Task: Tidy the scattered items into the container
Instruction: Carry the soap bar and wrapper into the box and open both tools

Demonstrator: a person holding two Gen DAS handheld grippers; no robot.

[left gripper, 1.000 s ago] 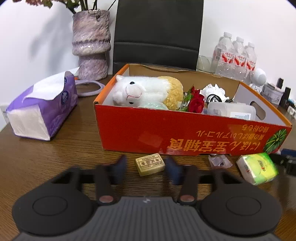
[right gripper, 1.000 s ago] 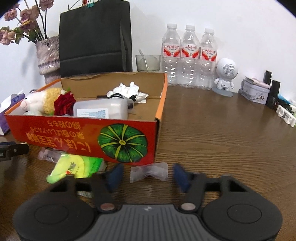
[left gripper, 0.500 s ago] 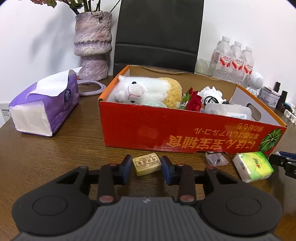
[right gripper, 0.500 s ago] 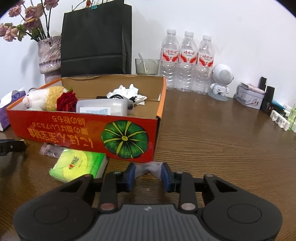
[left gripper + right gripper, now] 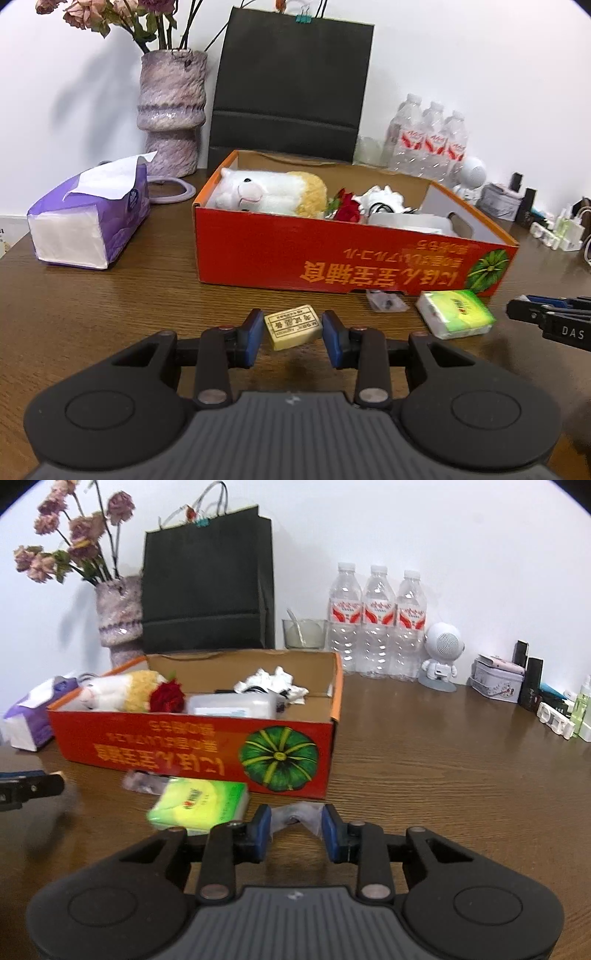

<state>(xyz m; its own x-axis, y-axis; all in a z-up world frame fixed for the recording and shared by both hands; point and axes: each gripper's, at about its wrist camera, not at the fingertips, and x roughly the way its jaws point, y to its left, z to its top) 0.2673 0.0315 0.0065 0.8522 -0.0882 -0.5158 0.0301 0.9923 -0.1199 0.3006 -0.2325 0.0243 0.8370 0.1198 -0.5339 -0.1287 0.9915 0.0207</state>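
Observation:
A red cardboard box (image 5: pixel 332 258) sits on the wooden table and holds a plush sheep (image 5: pixel 266 192), a red rose (image 5: pixel 347 210), crumpled paper and a white case. My left gripper (image 5: pixel 293 330) is shut on a small yellow eraser (image 5: pixel 293 326) and holds it above the table before the box. My right gripper (image 5: pixel 295 821) is shut on a clear plastic wrapper (image 5: pixel 295 814) near the box's right corner (image 5: pixel 325 760). A green tissue pack (image 5: pixel 456 314) (image 5: pixel 199 803) and another clear wrapper (image 5: pixel 384 301) (image 5: pixel 144 781) lie by the box front.
A purple tissue box (image 5: pixel 92 218) and a vase (image 5: pixel 171 114) stand at the left. A black paper bag (image 5: pixel 291 85) is behind the box. Water bottles (image 5: pixel 376 620), a white robot figure (image 5: pixel 441 657) and small items (image 5: pixel 532 686) line the back right.
Both grippers closed from wide open onto their items. Both views then rose and pulled back, with the eraser and the wrapper lifted between the pads.

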